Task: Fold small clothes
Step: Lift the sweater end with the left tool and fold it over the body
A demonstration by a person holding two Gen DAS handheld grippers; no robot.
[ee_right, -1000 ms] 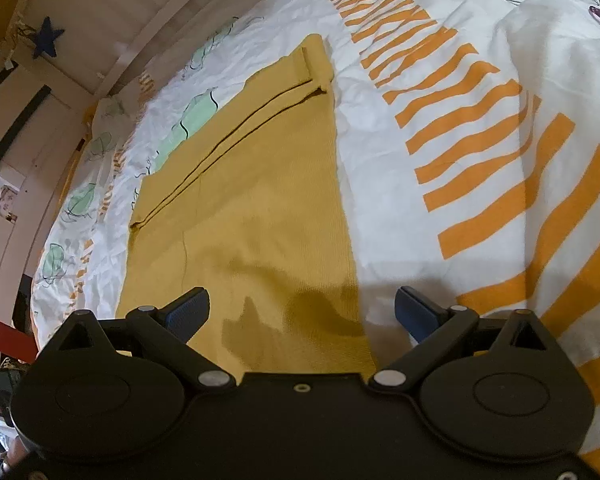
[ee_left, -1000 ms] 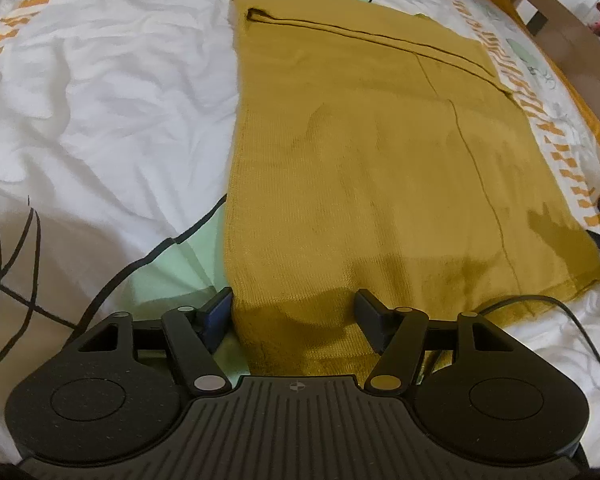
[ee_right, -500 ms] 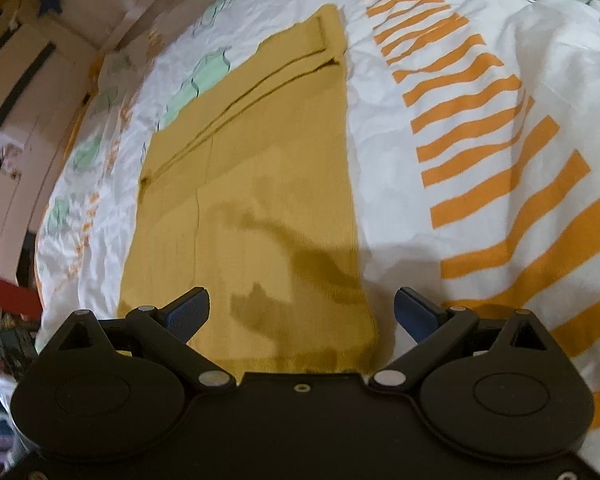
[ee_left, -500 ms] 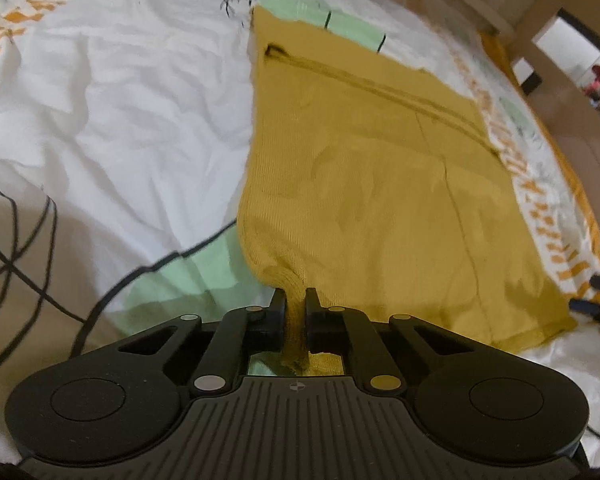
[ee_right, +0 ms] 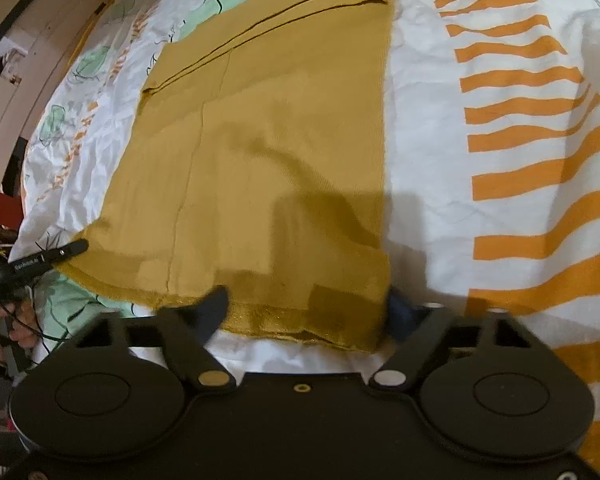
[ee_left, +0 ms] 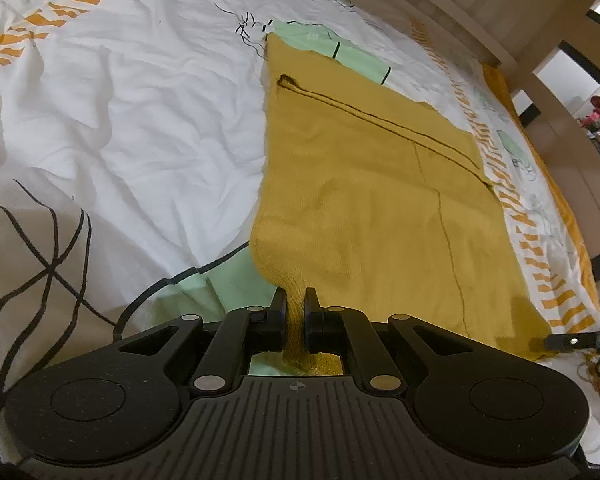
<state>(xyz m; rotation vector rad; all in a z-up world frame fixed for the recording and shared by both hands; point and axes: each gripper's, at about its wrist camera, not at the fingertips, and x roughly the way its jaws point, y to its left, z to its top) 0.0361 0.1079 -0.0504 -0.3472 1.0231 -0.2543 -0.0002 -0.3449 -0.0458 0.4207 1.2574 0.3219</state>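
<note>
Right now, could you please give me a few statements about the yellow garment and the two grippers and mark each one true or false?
1. The left gripper has its fingers shut on a corner of the yellow garment. True.
2. The right gripper is clamped tight on the garment. False: its fingers are closing with the hem between them, not pressing on it yet.
3. The garment lies on a patterned bedsheet. True.
4. The garment is rolled into a ball. False: it lies spread nearly flat.
5. The bedsheet carries blue stripes. False: they are orange.
</note>
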